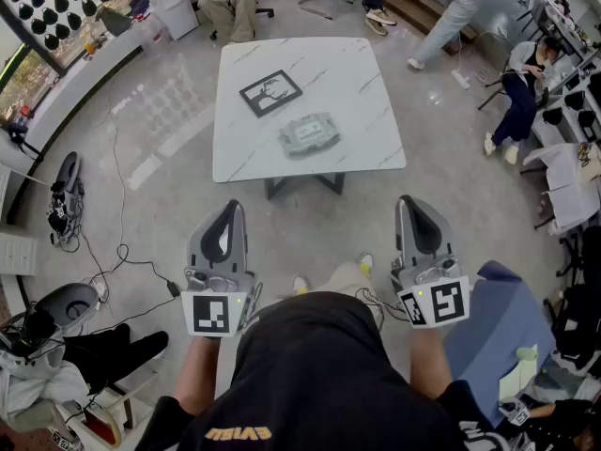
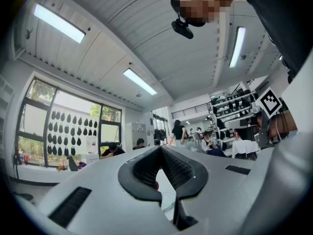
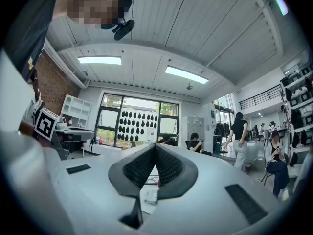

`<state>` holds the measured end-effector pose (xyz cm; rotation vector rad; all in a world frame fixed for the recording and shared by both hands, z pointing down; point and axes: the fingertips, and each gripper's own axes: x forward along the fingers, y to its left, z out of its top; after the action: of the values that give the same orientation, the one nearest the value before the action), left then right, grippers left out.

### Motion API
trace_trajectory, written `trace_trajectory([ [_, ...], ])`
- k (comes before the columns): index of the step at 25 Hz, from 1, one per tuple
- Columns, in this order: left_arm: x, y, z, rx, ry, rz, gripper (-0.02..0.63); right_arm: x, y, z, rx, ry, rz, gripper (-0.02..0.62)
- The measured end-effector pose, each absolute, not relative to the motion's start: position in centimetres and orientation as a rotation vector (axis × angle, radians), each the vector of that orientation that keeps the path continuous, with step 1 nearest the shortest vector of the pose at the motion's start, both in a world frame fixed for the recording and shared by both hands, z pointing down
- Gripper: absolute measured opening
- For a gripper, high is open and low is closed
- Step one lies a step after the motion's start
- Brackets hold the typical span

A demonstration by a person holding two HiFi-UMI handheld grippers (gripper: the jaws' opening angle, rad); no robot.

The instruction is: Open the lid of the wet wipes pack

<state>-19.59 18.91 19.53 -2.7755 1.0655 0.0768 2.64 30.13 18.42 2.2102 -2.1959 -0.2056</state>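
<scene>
Pale grey plastic, the wet wipes pack [image 1: 308,135] lies flat near the front edge of the white marble worktop [image 1: 366,83], its lid seemingly shut. A dark picture frame [image 1: 270,93] sits just behind it. The step in hand looks like the approach. Next, I judge, one tool must catch the lid's edge while the other steadies the pack. The left tongs [image 1: 230,210] and right tongs [image 1: 408,203] are closed and empty, held roughly level at the person's waist, well short of the worktop.

White marble table [image 1: 362,78] with wet wipes pack [image 1: 309,135] beside black picture frame [image 1: 270,93]
</scene>
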Motion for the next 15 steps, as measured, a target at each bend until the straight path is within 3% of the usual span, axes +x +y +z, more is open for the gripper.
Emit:
trace_trajectory([
  [15, -20.5, 17.6, 20.4, -2.802, 1.097, 0.012, 0.017, 2.7, 29.2, 17.9, 2.194, -2.161, -0.203, 0.0],
])
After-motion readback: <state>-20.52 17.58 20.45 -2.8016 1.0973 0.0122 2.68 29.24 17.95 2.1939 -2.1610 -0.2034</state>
